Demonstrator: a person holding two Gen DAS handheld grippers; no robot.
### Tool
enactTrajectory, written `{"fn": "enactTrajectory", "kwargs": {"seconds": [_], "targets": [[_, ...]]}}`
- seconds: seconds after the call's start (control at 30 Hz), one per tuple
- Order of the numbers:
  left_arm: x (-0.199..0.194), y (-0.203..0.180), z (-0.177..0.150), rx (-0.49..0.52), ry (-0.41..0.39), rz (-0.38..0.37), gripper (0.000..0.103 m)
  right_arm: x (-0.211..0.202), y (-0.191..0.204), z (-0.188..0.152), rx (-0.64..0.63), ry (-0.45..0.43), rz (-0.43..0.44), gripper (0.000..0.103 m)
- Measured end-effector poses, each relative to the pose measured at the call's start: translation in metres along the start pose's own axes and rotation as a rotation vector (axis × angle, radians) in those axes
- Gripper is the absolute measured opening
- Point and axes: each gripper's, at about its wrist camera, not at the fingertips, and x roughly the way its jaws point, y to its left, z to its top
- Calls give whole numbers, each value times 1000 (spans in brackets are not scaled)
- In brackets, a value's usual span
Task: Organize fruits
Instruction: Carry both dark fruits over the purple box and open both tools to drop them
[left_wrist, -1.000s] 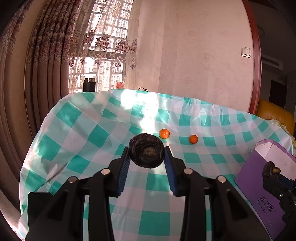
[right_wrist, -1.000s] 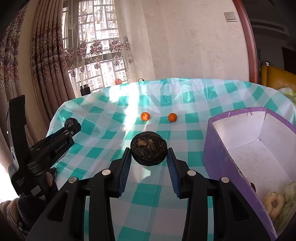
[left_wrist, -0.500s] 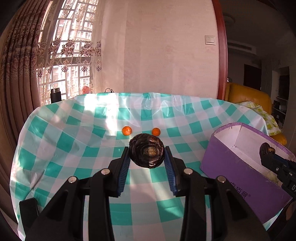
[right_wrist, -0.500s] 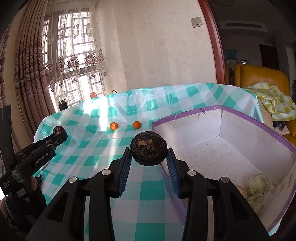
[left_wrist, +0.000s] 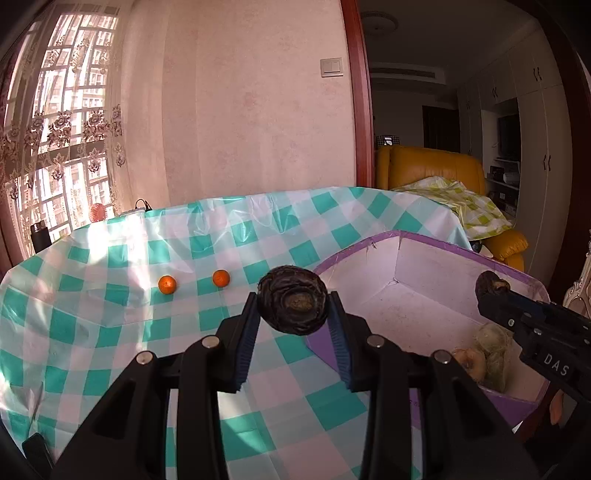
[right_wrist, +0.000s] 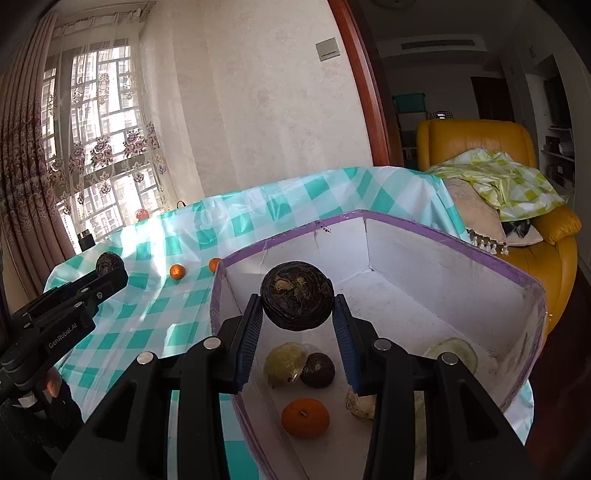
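My left gripper (left_wrist: 293, 314) is shut on a dark wrinkled round fruit (left_wrist: 293, 304), held above the checked cloth just left of the purple box (left_wrist: 436, 243). My right gripper (right_wrist: 297, 315) is shut on a second dark fruit (right_wrist: 296, 295), held over the inside of the purple box (right_wrist: 406, 225). In the box lie an orange (right_wrist: 305, 417), a small dark fruit (right_wrist: 317, 370) and pale green fruits (right_wrist: 286, 363). Two small oranges (left_wrist: 167, 284) (left_wrist: 221, 277) sit on the table further back. Each view shows the other gripper from the side: the right one (left_wrist: 491, 284), the left one (right_wrist: 110, 263).
The table wears a teal and white checked plastic cloth (left_wrist: 110, 332). A dark bottle (left_wrist: 40, 236) and a small pink object (left_wrist: 98, 212) stand at its far edge by the window. A yellow armchair (right_wrist: 480, 147) with a green checked cloth stands behind the box.
Both grippers have swung to the right with their dark fruits. The right one went from over the cloth to over the box's inside; the left one came up beside the box.
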Motion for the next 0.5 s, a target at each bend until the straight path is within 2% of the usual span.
{"fn": "enactTrajectory", "kwargs": {"seconds": [0.27,0.5], "targets": [[44,-61,11,75,77,-147,37,12,-18,5,-12,64,-122,40],[88,-103,13,146,219,-194,37,37,-36,10,-26,221,-171,40]]}}
